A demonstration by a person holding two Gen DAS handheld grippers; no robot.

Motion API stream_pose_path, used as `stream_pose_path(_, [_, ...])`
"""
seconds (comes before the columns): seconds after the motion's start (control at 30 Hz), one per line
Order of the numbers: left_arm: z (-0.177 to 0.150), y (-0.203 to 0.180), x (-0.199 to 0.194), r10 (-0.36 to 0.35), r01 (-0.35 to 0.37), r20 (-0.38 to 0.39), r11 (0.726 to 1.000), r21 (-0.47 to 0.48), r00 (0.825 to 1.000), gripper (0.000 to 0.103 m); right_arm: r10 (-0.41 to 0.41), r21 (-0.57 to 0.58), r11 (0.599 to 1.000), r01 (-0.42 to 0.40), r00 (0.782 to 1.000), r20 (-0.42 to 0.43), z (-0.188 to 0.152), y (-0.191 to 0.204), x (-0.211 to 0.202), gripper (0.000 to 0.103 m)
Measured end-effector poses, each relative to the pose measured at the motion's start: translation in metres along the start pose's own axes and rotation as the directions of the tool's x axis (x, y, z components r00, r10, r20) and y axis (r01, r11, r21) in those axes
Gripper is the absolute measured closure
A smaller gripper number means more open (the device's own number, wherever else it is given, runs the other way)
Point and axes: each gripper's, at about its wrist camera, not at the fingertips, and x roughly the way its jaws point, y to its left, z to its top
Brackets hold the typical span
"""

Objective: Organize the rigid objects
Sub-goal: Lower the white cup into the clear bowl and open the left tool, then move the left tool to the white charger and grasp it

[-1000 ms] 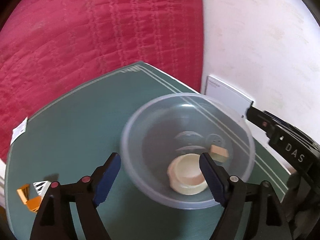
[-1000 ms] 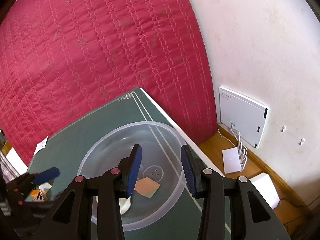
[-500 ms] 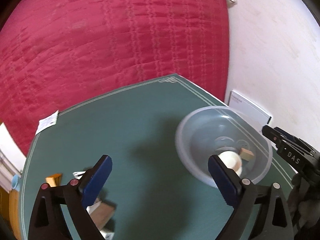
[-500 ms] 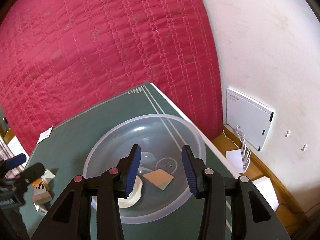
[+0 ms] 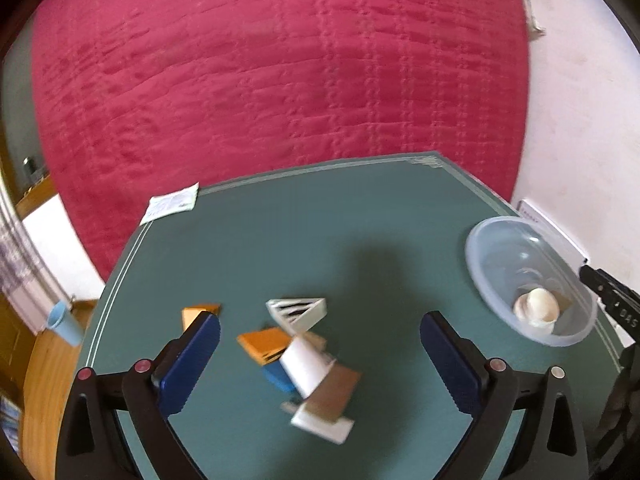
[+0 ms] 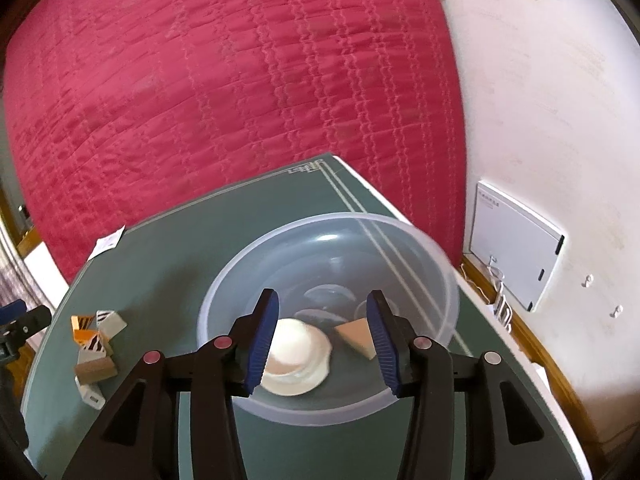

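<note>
A clear plastic bowl [image 6: 420,240] stands on the green table [image 5: 280,240] at its right side; it also shows in the left wrist view [image 5: 480,240]. In it lie a cream round lid [image 6: 298,356] and a tan wedge [image 6: 356,334]. A pile of small blocks [image 5: 298,344], orange, white, blue and brown, lies on the table's left part; it also shows in the right wrist view [image 6: 94,344]. My left gripper [image 5: 320,356] is open and empty above the pile. My right gripper [image 6: 324,340] is open and empty over the bowl.
A red quilted bed [image 5: 280,80] lies beyond the table. A paper slip [image 5: 172,202] sits at the table's far left corner. A white panel [image 6: 516,248] leans on the wall at the right. A blue cup [image 5: 62,322] stands left of the table.
My left gripper has swung left from over the bowl to above the block pile. My right gripper has shifted a little, staying open over the bowl.
</note>
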Motion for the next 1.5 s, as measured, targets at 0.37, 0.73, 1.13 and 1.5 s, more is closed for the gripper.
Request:
stream_pose_path(0.37, [-0.050, 0.025, 0.021, 0.018, -0.021, -0.107, 1.000, -0.022, 0.994, 0.001, 0.065, -0.078, 0.995, -0.067, 0.997, -0.031, -0.017, 0.029, -0.005, 0.054])
stream_pose_path(0.73, [-0.075, 0.029, 0.032, 0.008, -0.010, -0.162, 1.000, -0.009, 0.987, 0.001, 0.138, -0.138, 0.979, -0.150, 0.986, -0.097, -0.036, 0.056, -0.005, 0.040])
stream_pose_path(1.13, [-0.084, 0.025, 0.051, 0.002, 0.001, -0.198, 1.000, 0.018, 0.980, 0.001, 0.190, -0.223, 0.949, -0.223, 0.969, -0.160, -0.057, 0.087, -0.005, 0.039])
stream_pose_path(1.5, [-0.084, 0.019, 0.054, -0.064, 0.074, -0.194, 0.996, 0.045, 0.979, 0.030, 0.198, -0.242, 0.940, -0.240, 0.962, -0.188, -0.066, 0.093, -0.002, 0.039])
